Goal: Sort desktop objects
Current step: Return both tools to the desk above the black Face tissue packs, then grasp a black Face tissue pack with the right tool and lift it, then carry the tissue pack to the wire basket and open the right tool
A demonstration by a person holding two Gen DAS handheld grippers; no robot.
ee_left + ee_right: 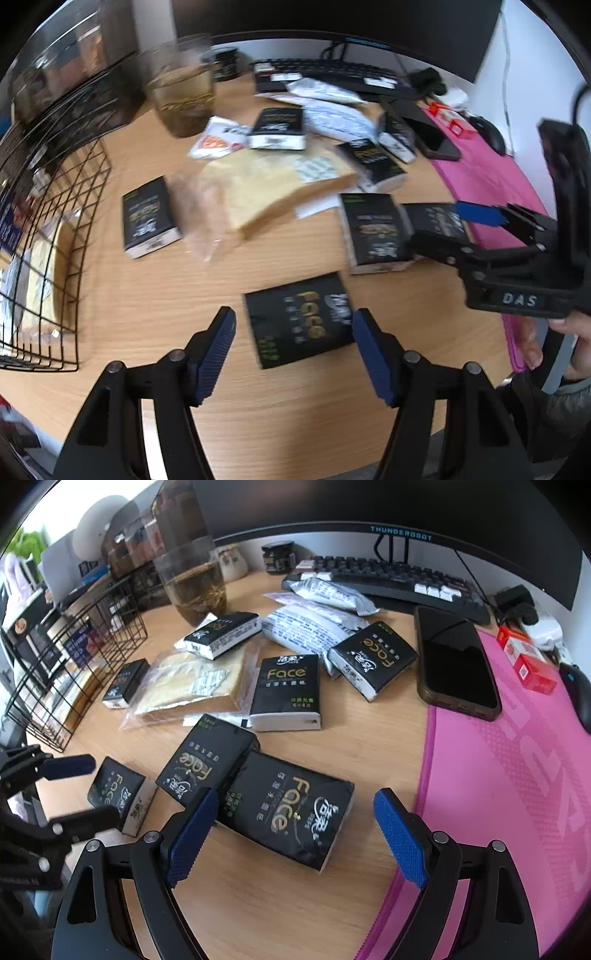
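- Tissue packs in black wrappers lie scattered over the wooden desk in the left wrist view; the left gripper hangs with jaws spread wide and nothing between them, just above the nearest tissue pack, which lies flat and slightly askew.
- Wire basket stands at the left edge of that view, already holding a bagged item; it looks like the likely place for sorted goods, though that is only my reading.
- Bagged bread lies mid-desk, and the right gripper shows at the right, reaching toward another pack; this view does not settle its state.
- Right wrist view: the right gripper is also released, jaws apart, straddling a large tissue pack that partly overlaps a second pack on its left.
- Phone and pink mat lie to the right, well clear of the grasp.
- For a clean pick, I would lower each gripper until the pads flank the pack's short sides, square the wrist to the pack's edges, then close gently, since the soft wrapper will likely give; the right side should avoid catching the overlapped neighbour.
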